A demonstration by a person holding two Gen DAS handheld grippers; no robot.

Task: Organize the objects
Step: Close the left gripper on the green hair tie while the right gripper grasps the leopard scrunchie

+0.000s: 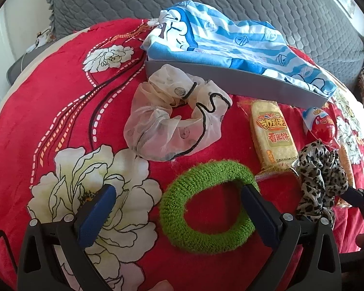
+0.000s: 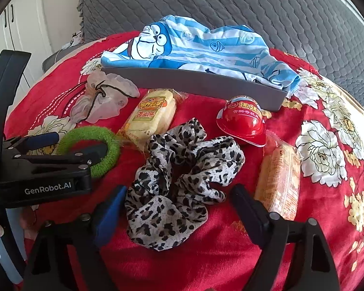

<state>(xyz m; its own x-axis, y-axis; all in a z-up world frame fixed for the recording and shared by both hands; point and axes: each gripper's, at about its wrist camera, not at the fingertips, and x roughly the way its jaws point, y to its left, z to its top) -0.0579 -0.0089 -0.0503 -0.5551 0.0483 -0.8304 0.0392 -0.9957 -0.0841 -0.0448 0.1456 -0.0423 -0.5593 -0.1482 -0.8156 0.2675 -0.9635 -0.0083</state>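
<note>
Red floral blanket [image 1: 48, 111] covers the bed, grey quilt [image 1: 157, 0] behind it. Grey tray [image 1: 242, 82] sits far side of the blanket, blue striped cartoon cloth [image 1: 218, 41] piled in it and spilling over the rim.

Sheer white scrunchie [image 1: 174, 116] lies just in front of the tray's left end. Leopard scrunchie [image 2: 182, 181] lies between the open fingers of the right tool [image 2: 179, 208], its near edge level with the fingertips, not gripped. Green fuzzy hair ring [image 1: 206, 203] lies flat by the left tool [image 1: 179, 198]: tool wide open, right finger poking inside the ring's hole, left finger well outside it on the blanket, so one side of the ring sits between the fingers, not pinched.

Yellow rice cracker pack [image 1: 274, 133] lies between the white scrunchie and red egg-shaped toy pack [image 2: 242, 123]. Second cracker pack [image 2: 279, 181] lies just right of the leopard scrunchie, touching the red pack's edge.
</note>
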